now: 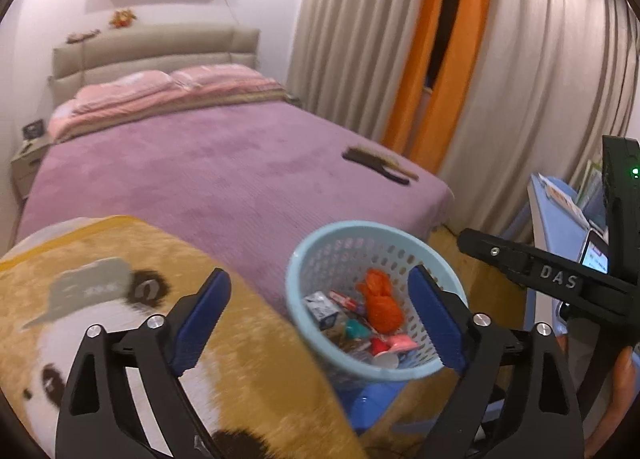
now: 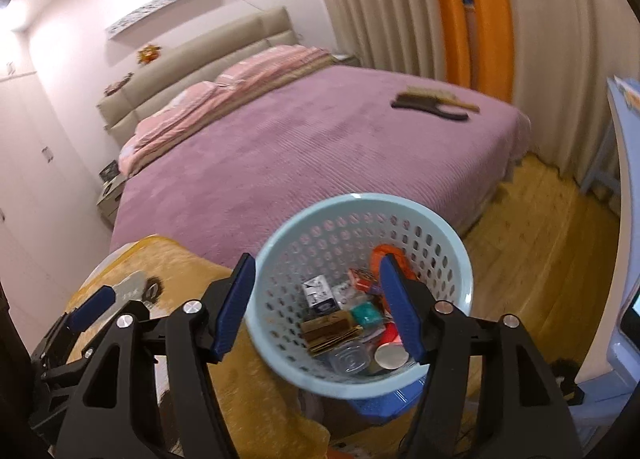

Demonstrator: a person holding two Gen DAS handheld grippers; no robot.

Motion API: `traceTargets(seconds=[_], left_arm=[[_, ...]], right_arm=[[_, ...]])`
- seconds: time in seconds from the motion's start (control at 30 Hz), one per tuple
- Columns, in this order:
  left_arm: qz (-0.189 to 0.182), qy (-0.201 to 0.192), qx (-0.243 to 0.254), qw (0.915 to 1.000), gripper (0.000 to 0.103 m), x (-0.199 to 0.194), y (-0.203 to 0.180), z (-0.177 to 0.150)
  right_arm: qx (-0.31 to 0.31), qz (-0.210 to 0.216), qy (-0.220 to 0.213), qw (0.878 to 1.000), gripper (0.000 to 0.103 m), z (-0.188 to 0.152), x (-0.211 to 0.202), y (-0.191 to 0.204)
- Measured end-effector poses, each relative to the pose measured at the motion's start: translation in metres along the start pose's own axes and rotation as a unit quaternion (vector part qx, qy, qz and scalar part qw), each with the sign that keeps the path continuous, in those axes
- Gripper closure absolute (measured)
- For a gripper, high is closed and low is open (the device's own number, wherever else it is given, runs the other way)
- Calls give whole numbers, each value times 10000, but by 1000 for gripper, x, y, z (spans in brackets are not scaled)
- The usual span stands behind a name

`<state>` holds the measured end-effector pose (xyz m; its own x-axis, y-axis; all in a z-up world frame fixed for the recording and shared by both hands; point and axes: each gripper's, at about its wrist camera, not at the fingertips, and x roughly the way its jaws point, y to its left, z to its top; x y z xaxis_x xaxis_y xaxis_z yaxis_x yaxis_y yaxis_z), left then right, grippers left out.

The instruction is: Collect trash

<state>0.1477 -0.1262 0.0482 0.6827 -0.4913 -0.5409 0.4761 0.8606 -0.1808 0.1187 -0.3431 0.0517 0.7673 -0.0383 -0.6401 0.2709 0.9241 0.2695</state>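
A light blue perforated basket point(image 1: 340, 255) stands on a blue stool beside the bed; it also shows in the right wrist view point(image 2: 320, 231). It holds trash: an orange bag point(image 1: 380, 299), small cartons, wrappers, a cup lid point(image 2: 390, 355) and brown cardboard point(image 2: 332, 329). My left gripper point(image 1: 320, 319) is open and empty, above the basket's left rim. My right gripper point(image 2: 316, 307) is open and empty, straddling the basket from above. The right gripper's body shows in the left wrist view point(image 1: 540, 271), and the left gripper's blue fingertip shows in the right wrist view point(image 2: 94, 305).
A yellow panda blanket point(image 1: 120, 299) lies left of the basket. The purple bed point(image 1: 220, 179) carries a brush and dark comb point(image 1: 380, 163) near its far corner. Curtains point(image 1: 520, 79), a blue desk point(image 1: 560, 227) at right, wooden floor point(image 2: 540, 239).
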Motion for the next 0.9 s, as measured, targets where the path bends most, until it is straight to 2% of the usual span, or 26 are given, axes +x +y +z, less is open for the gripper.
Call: traceTargets(seconds=[0.23, 0.33, 0.47, 0.67, 0.9], left_arm=[[792, -527, -97, 9954, 13, -59, 31, -35], [1171, -746, -73, 9903, 13, -72, 40, -53], [1491, -969, 86, 9840, 13, -76, 43, -72], [1585, -1190, 221, 9799, 13, -75, 45, -84], [1497, -1015, 141, 9834, 11, -75, 55, -91]], right_arm=[[-479, 40, -589, 9971, 34, -30, -40, 37], [-562, -15, -928, 9941, 34, -50, -49, 47], [-580, -203, -1382, 9885, 34, -68, -58, 51], [-694, -461, -1751, 9810, 34, -79, -66, 52], [-834, -567, -1810, 9783, 34, -88, -69, 51]])
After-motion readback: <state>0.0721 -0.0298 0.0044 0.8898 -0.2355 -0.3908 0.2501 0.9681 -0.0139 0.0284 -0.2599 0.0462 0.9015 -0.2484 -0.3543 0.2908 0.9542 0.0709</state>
